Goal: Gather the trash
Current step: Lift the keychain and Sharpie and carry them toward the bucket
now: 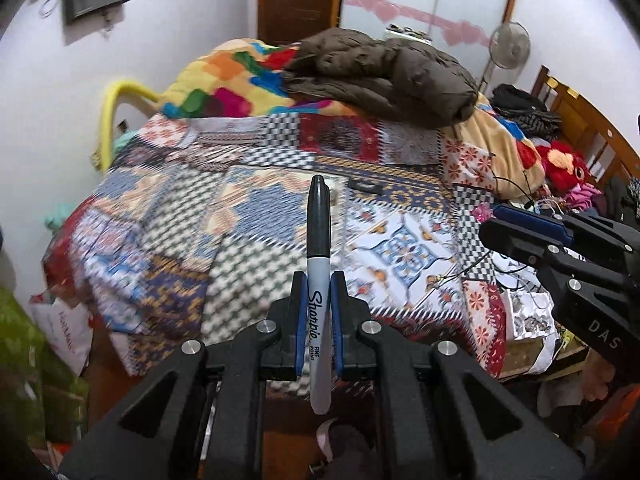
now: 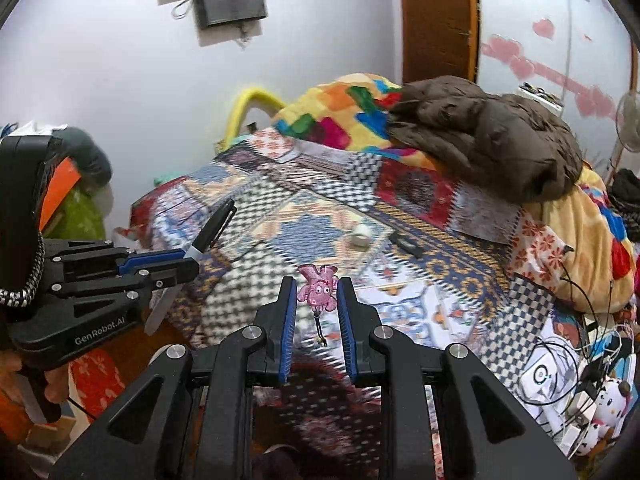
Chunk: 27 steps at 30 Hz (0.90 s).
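Observation:
My left gripper (image 1: 319, 280) is shut on a grey marker pen (image 1: 319, 264) with a black cap, which stands up between the blue pads above the patchwork bedspread (image 1: 256, 216). In the right wrist view the same left gripper (image 2: 188, 262) shows at the left with the marker pen (image 2: 212, 228) angled up from it. My right gripper (image 2: 317, 288) is shut on a small pink figure charm (image 2: 317, 290) with a short cord hanging under it. On the bedspread (image 2: 320, 200) lie a small white roll (image 2: 361, 236) and a flat black object (image 2: 408, 245).
A brown padded jacket (image 1: 384, 72) and a bright multicoloured blanket (image 1: 240, 76) are heaped at the far end of the bed. Cables, boxes and a plush toy (image 2: 604, 404) crowd the right side. Bags (image 1: 60, 332) lie on the floor at the left. A fan (image 1: 510, 46) stands behind.

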Each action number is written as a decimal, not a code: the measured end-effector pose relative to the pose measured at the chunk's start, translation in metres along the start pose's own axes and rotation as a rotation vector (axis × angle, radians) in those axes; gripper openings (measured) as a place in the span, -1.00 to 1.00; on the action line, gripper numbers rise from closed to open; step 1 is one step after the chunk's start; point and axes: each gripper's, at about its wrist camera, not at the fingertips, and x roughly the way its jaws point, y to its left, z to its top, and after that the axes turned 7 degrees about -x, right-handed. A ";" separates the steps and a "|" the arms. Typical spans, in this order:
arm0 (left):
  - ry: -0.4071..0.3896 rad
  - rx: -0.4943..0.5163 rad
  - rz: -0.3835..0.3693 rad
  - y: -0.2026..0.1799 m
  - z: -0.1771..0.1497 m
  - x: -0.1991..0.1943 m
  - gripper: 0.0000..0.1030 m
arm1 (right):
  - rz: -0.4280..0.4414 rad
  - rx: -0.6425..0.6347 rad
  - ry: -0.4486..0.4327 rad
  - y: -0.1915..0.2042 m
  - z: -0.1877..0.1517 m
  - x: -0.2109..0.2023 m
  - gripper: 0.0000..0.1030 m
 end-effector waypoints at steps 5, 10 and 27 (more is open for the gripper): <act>-0.018 -0.061 0.033 0.045 -0.026 -0.030 -0.81 | 0.045 -0.051 0.014 0.049 -0.003 0.001 -0.64; -0.031 -0.138 0.073 0.098 -0.055 -0.056 -0.81 | 0.096 -0.103 0.038 0.096 -0.005 0.008 -0.64; 0.030 -0.361 0.255 0.251 -0.167 -0.096 -0.81 | 0.300 -0.311 0.166 0.272 -0.029 0.074 -0.64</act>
